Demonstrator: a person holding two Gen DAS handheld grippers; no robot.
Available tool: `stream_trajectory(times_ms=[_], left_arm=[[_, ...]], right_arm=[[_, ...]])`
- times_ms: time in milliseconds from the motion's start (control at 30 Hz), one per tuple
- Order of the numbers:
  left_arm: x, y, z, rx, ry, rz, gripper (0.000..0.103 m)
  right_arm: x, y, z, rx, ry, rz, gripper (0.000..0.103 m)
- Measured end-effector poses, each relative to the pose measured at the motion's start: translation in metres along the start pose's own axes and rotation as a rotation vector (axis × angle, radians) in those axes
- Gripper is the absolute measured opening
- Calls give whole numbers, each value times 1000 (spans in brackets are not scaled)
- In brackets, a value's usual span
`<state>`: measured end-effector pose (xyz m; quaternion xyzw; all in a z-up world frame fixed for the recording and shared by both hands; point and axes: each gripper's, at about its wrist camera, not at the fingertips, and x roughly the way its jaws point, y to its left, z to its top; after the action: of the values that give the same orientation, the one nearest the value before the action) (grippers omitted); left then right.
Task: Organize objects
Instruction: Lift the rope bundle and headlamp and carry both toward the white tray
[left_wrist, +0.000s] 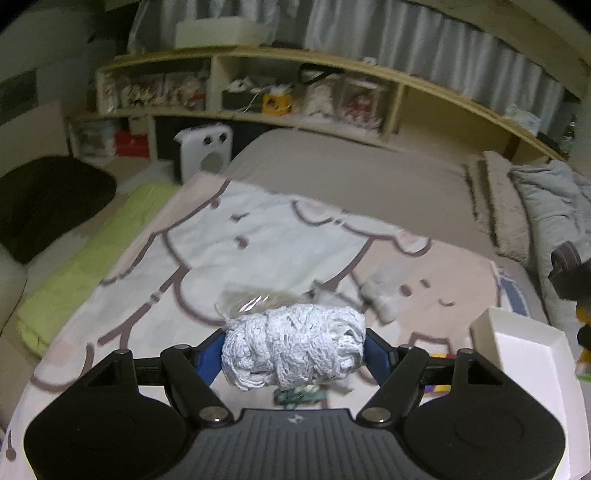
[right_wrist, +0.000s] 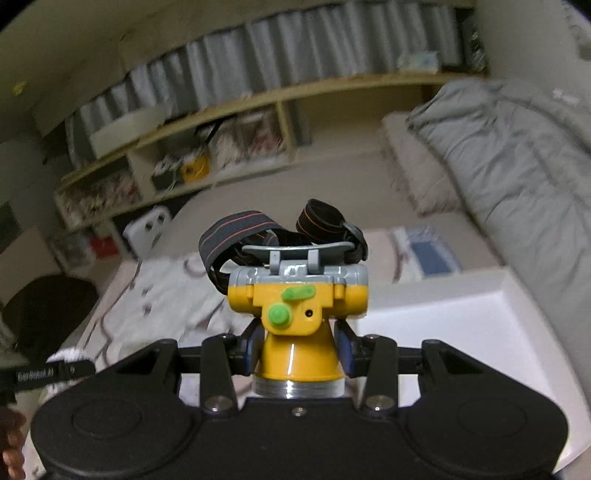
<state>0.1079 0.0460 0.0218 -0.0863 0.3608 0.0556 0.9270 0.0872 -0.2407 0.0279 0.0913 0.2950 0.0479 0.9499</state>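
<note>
A soft, light bundle of white string (left_wrist: 293, 347) is clamped across its middle by the left gripper (left_wrist: 293, 350), jaws wide, above the cartoon blanket (left_wrist: 258, 236); some give is to be expected. A rigid yellow headlamp (right_wrist: 298, 314) is pinched at its tapered, glossy neck by the right gripper (right_wrist: 298, 350), jaws narrow; slippage is judged possible. Both grippers are angled downward. The white bin (right_wrist: 480, 325) lies just beyond the headlamp.

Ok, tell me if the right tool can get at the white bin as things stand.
Probably yes: the white bin lies open just beyond the right tool, nothing between them, though it is shut on a yellow headlamp.
</note>
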Motion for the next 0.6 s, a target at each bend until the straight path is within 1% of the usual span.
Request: stream_trajectory(times_ms=[100,233,467,600], left_arm=[[-6,-24,2,49,-26,-32,76],[-8,-64,-4,107,-27,-97,76],[0,-152,-30,195,16,-232,76],[4,-199,-54,253,57,-295,76]], right_arm=[[-4,-14,11,13,-21,-27,42],[-3,-41,9,11,-11,-78,42],[4,-108,-10,48,66,-223,42],[4,-138,-20,49,106,-258,42]])
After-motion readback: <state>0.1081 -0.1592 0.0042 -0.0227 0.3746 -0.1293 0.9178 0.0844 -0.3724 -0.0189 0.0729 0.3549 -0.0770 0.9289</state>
